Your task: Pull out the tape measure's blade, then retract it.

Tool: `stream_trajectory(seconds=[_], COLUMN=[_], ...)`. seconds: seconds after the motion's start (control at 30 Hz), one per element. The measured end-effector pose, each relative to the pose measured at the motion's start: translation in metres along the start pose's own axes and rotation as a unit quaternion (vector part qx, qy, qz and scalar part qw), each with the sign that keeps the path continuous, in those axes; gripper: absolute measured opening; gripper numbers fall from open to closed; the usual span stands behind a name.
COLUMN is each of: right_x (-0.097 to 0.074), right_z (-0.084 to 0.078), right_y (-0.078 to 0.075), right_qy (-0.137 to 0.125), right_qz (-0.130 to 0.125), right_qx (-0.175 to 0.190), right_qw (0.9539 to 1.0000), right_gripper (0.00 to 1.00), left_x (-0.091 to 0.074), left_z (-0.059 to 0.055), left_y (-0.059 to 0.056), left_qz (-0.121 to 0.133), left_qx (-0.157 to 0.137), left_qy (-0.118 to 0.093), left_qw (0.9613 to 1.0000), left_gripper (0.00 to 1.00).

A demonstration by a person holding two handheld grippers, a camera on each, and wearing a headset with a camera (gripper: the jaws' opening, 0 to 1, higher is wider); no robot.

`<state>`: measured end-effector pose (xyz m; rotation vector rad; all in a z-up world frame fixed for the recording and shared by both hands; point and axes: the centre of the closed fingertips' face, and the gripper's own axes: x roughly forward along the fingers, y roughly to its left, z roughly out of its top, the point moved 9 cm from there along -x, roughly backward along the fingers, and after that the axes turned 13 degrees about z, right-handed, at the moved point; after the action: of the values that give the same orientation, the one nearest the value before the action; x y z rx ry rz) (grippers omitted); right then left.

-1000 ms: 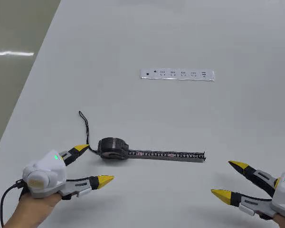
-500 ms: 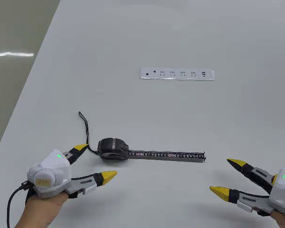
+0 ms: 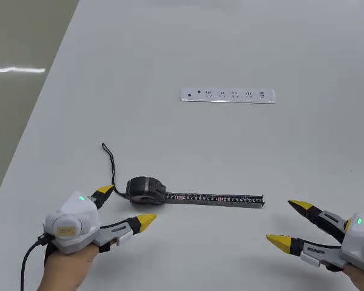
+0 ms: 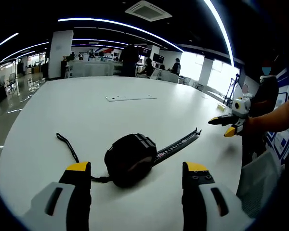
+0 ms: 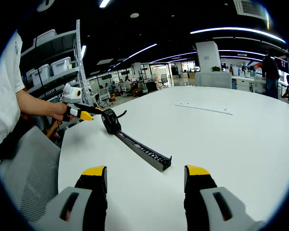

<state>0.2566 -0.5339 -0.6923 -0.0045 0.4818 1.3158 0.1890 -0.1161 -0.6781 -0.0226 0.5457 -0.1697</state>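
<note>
Left gripper (image 3: 127,204) gapes wide before tape measure (image 3: 145,190), seemingly not touching; right gripper (image 3: 282,222) wide, empty.

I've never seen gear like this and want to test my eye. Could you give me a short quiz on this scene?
1. Fill in: the left gripper and the right gripper both stand ____, holding nothing.
2. True or false: the tape measure has its blade pulled out along the table.
3. Which is nearer the blade's free tip? A) left gripper B) right gripper
Key: 1 open; 2 true; 3 B.
</note>
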Motion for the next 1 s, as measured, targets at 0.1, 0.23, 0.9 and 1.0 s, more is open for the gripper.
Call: stream_trajectory(seconds=[0.1,0.23,0.9,1.0], right_x=[0.001,0.002,0.006,0.006], right_z=[0.0,-0.002,-0.005,-0.004], right_y=[-0.001,-0.003,-0.013,-0.014], right_qy=[0.001,0.003,0.008,0.007], right_qz=[0.0,0.001,0.007,0.008], right_qx=[0.0,0.002,0.004,0.004], right_qw=[1.0,1.0,0.9999,0.9999], right_gripper=[0.65,0.65,0.64,0.64], left_x=[0.001,0.003,0.013,0.015], left_z=[0.002,0.003,0.003,0.003], left_y=[0.0,-0.003,-0.014,-0.018], left_qz=[0.013,0.023,0.083,0.09], left_qx=[-0.016,-0.024,-0.078,-0.077], left_qy=[-0.003,-0.003,0.0,0.005], left_qw=[0.9998,0.9995,0.9935,0.9929], left_gripper=[0.76,0.77,0.79,0.8])
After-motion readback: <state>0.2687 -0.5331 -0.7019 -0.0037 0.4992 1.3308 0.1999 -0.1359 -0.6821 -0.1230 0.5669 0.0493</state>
